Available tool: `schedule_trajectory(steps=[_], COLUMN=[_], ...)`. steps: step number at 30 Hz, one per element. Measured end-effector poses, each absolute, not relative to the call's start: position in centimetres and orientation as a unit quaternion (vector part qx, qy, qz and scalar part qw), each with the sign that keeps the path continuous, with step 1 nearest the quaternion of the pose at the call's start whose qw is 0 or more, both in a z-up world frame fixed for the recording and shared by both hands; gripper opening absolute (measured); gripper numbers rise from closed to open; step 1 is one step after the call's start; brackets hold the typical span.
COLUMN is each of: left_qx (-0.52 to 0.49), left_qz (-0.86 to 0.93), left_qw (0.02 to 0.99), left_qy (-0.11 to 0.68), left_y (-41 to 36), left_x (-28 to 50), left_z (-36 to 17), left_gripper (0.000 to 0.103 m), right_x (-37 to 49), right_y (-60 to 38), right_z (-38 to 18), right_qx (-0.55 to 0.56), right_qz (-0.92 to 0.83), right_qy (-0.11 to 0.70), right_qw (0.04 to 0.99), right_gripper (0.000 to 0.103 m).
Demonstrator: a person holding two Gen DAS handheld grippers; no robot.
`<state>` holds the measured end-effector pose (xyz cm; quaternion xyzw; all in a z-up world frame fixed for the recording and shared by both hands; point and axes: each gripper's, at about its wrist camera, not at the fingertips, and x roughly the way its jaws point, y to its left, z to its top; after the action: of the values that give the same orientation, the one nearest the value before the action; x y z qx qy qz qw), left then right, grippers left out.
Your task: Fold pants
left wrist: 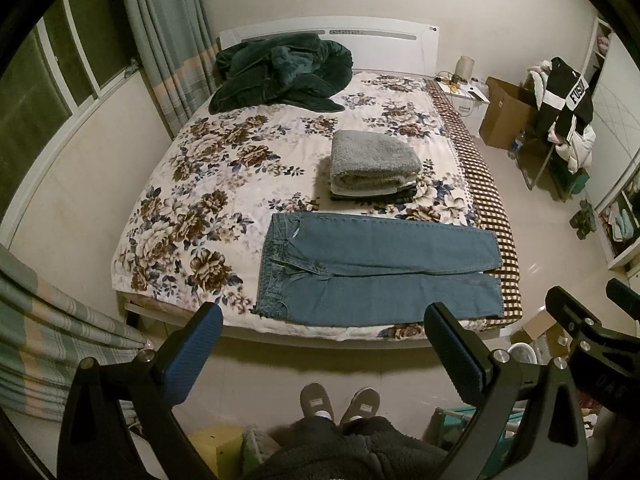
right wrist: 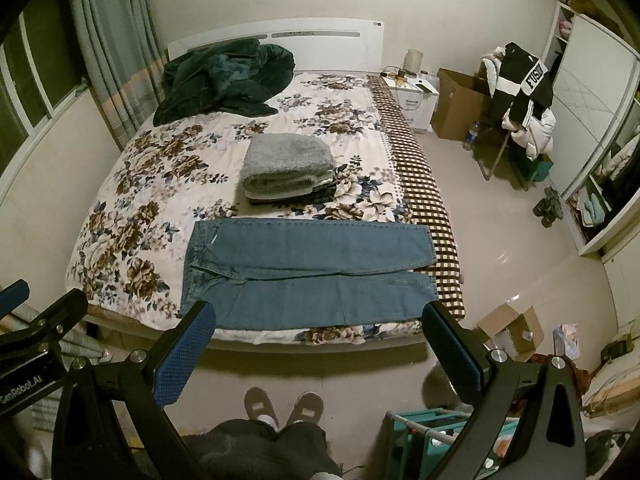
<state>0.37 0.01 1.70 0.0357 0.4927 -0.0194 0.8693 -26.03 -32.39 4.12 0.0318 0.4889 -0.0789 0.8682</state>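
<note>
You can read "FUSI", its end cut off, in black on the white band of the black jacket point(right wrist: 524, 80) far right. "GenRobot.AI" stands on your left gripper's point(right wrist: 24, 364) body, near left.

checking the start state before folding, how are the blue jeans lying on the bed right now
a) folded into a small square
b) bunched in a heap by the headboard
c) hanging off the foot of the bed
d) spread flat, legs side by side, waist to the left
d: the blue jeans lie flat across the near end of the bed, waistband at the left, both legs stretched out to the right.
</note>
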Motion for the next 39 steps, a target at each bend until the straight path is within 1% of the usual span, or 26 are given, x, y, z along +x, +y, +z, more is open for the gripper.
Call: schedule_trajectory(steps=[6,7,11,13,23,25,27,32,39], left_qx=[0.038,0.037,0.035,0.033,0.026,0.037,0.040,0.060,0.077], left_qz=[-0.017,-0.018,-0.016,-0.015,-0.014,-0.002,0.004,0.038,0.062], left_qw=[0.867,0.868,0.868,0.868,0.865,0.871,0.873,0.882,0.871], left_qy=[0.496,0.495,0.494,0.495,0.501,0.491,0.486,0.467,0.481], left_y=[-1.4,-1.2,-1.2,-2.2,-2.3,-2.4,-2.4,-3.2,-3.9], left_x=[0.2,-0.2,-0.3,-1.5,-0.6,-0.2,0.5,5.0,11.0], left_z=[3.4,2.5,2.4,2.1,0.5,0.0,-0.3,-3.6,-8.7], left_gripper=[0.103,0.103,0.103,0.103,0.103,0.103,0.103,0.103,0.103], right_x=[-26.0,-26.0,-26.0,-25.9,-25.1,-24.5,-23.8,-20.5,-12.4], right_y=[-31.4,-31.8,-33.5,-34.4,-37.4,-38.3,-39.2,-42.0,-45.8], right_z=[4.2,4.0,3.3,2.8,1.3,0.6,-0.3,-4.0,-11.8], right_qx=[0.033,0.034,0.035,0.035,0.040,0.043,0.047,0.053,0.062], right_qz=[-0.079,-0.079,-0.074,-0.072,-0.063,-0.062,-0.065,-0.082,-0.121], right_qy=[0.491,0.491,0.495,0.497,0.510,0.513,0.515,0.518,0.545], right_qw=[0.867,0.867,0.865,0.864,0.857,0.855,0.853,0.850,0.827], right_gripper=[0.103,0.103,0.103,0.103,0.103,0.103,0.103,0.103,0.103])
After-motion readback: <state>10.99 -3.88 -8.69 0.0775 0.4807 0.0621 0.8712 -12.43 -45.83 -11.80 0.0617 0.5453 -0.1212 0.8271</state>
